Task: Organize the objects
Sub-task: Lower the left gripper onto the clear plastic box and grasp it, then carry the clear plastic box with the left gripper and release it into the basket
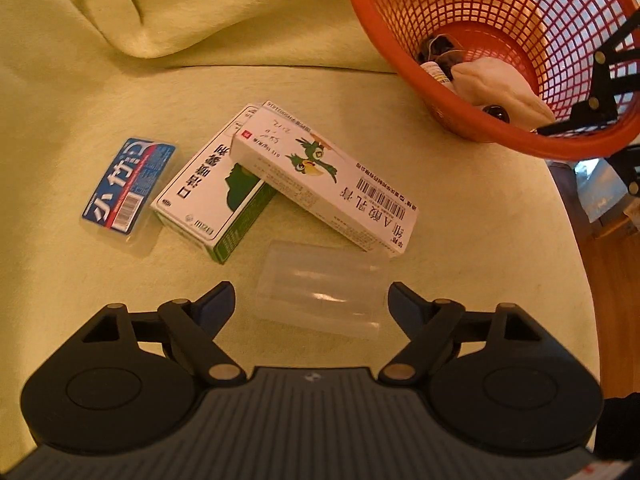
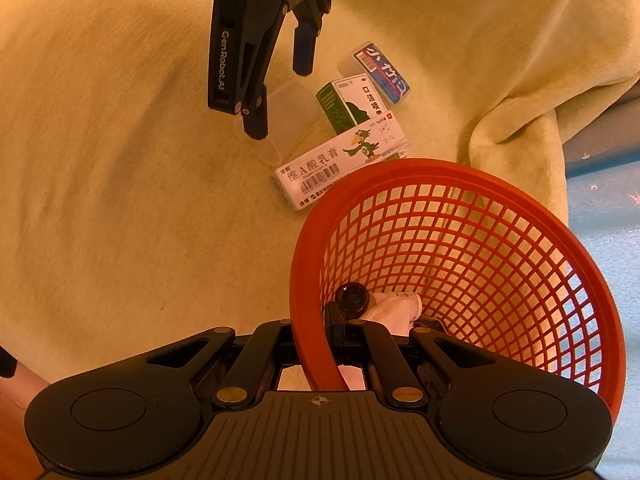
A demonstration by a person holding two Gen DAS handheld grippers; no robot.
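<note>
My left gripper (image 1: 311, 300) is open, low over a yellow-green blanket. A clear plastic container (image 1: 320, 288) lies on its side just ahead, between the spread fingertips but untouched. Beyond it, a white parrot-print box (image 1: 324, 172) leans across a green-and-white box (image 1: 212, 200). A blue packet (image 1: 128, 188) lies to their left. My right gripper (image 2: 316, 344) is shut on the near rim of the orange mesh basket (image 2: 440, 168). The right wrist view also shows the left gripper (image 2: 280, 96) over the clear container (image 2: 292, 120), and the parrot box (image 2: 340, 160) by the basket.
The basket (image 1: 400, 60) holds a white cloth (image 1: 500, 84), a small bottle (image 1: 436, 72) and a dark round-capped item (image 2: 352, 296). The blanket (image 1: 200, 40) bulges in a fold at the back. Wooden floor (image 1: 616, 280) lies past the blanket's right edge.
</note>
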